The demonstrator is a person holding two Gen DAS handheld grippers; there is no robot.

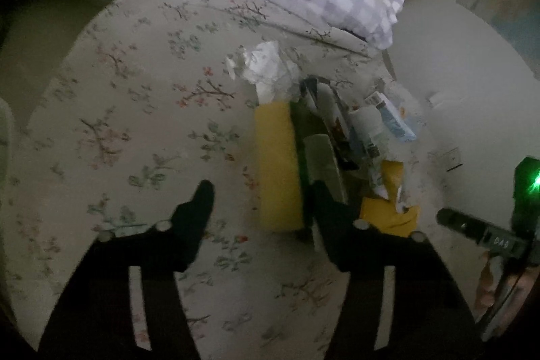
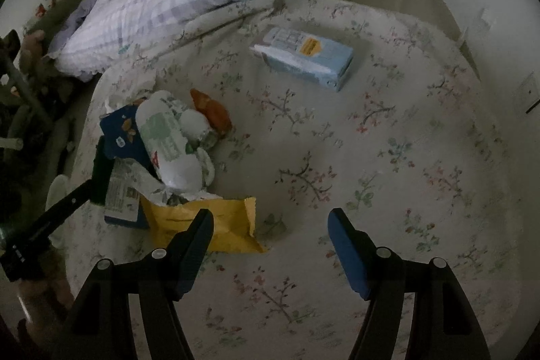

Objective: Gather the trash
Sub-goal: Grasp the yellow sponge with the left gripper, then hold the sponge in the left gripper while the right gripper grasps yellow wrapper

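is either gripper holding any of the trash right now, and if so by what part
No. The left gripper and the right gripper are both open over the bedspread, nothing between the fingers. The trash pile lies unheld.

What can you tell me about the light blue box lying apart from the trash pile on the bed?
The light blue box looks like thin cardboard, rectangular, lying flat on the floral bedspread. Its top face carries white printed panels and a yellow label. It sits alone, beyond the pile, near the checked pillow without touching it. Neither tool touches it.

Trash heap (image 1: 337,137) (motion-blurred), partly overlapped.
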